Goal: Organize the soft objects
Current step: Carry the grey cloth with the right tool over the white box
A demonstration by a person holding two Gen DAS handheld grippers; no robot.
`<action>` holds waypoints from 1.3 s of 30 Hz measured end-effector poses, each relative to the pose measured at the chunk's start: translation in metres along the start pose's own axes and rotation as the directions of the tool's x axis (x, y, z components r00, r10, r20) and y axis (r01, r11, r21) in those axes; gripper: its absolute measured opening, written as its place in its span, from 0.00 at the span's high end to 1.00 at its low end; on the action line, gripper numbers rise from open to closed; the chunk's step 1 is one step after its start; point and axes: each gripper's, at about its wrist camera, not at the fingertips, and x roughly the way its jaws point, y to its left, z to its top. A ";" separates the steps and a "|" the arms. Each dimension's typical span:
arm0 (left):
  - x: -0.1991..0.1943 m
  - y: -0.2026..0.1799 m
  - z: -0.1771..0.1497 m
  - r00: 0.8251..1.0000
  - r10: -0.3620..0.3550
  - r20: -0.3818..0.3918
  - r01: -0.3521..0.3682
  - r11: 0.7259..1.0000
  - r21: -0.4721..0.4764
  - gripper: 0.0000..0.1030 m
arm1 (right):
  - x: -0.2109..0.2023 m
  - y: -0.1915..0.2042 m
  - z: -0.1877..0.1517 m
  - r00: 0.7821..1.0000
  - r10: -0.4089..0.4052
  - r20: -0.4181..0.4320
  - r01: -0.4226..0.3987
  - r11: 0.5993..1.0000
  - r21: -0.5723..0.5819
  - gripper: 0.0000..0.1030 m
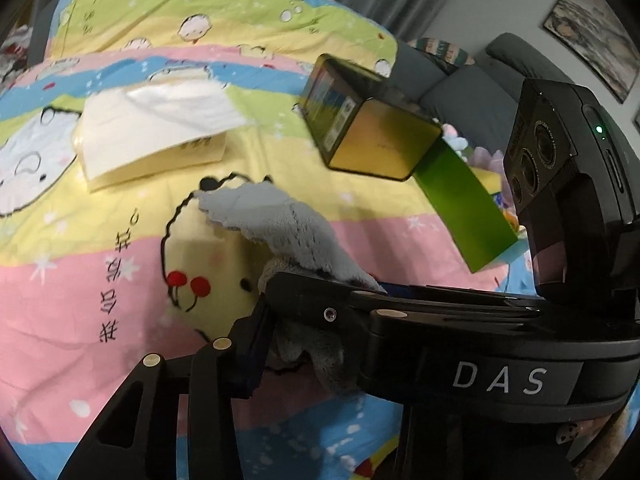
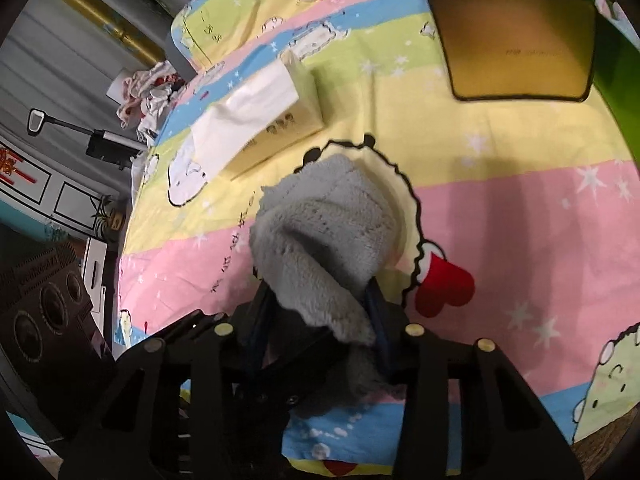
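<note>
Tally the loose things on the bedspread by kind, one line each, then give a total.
Grey fleece cloth: 1
Tissue pack: 1
Tin box with its green lid flap open: 1
Total: 3

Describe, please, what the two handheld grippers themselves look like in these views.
Both are matte black with slotted linkage arms and pale round pin caps. The right gripper carries white "DAS" lettering and a camera block with a green light. The left gripper shows the same linkages.
</note>
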 end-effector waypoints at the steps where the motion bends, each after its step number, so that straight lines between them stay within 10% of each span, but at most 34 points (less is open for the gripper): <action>1: -0.003 -0.004 0.002 1.000 -0.001 0.009 0.001 1.000 0.013 0.59 | -0.005 0.000 0.000 1.000 0.003 0.015 -0.003 1.000 0.001 0.59; 39: -0.010 -0.149 0.050 0.977 -0.177 0.122 0.115 0.907 0.404 0.59 | -0.161 -0.053 -0.005 0.898 -0.091 0.429 0.043 0.992 0.119 0.58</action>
